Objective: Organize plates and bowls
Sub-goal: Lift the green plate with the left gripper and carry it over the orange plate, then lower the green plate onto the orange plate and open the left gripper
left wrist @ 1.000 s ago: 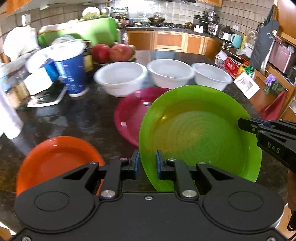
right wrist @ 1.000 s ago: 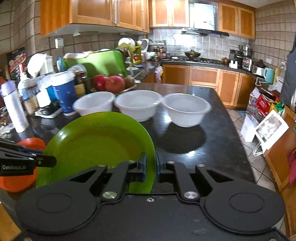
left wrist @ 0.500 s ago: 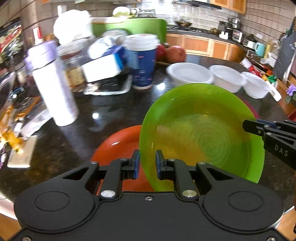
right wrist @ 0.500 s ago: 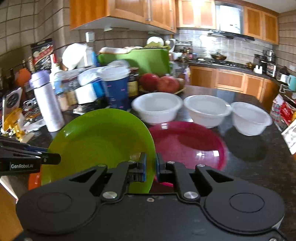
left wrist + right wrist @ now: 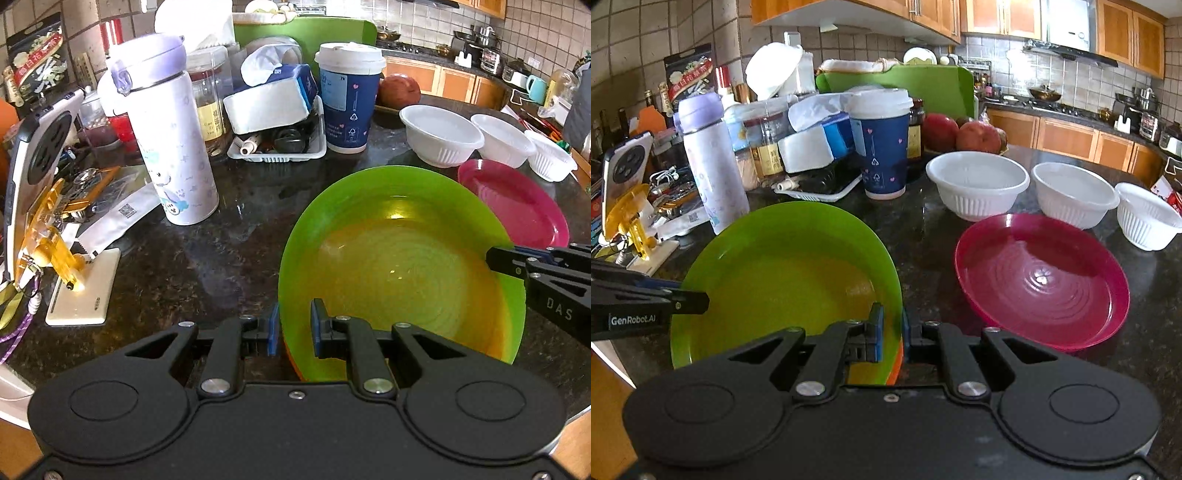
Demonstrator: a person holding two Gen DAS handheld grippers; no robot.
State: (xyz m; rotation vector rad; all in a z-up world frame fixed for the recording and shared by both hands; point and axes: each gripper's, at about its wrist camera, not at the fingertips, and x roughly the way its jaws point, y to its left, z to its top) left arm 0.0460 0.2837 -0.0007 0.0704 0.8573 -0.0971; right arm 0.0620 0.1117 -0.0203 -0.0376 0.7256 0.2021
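Left wrist view, green plate [image 5: 399,258] rim between left gripper [image 5: 293,325] pads

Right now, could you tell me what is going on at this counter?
Both grippers hold the green plate by opposite edges: the left gripper at one rim, the right gripper at the other. It sits just over an orange plate. A pink plate and three white bowls wait beside it.
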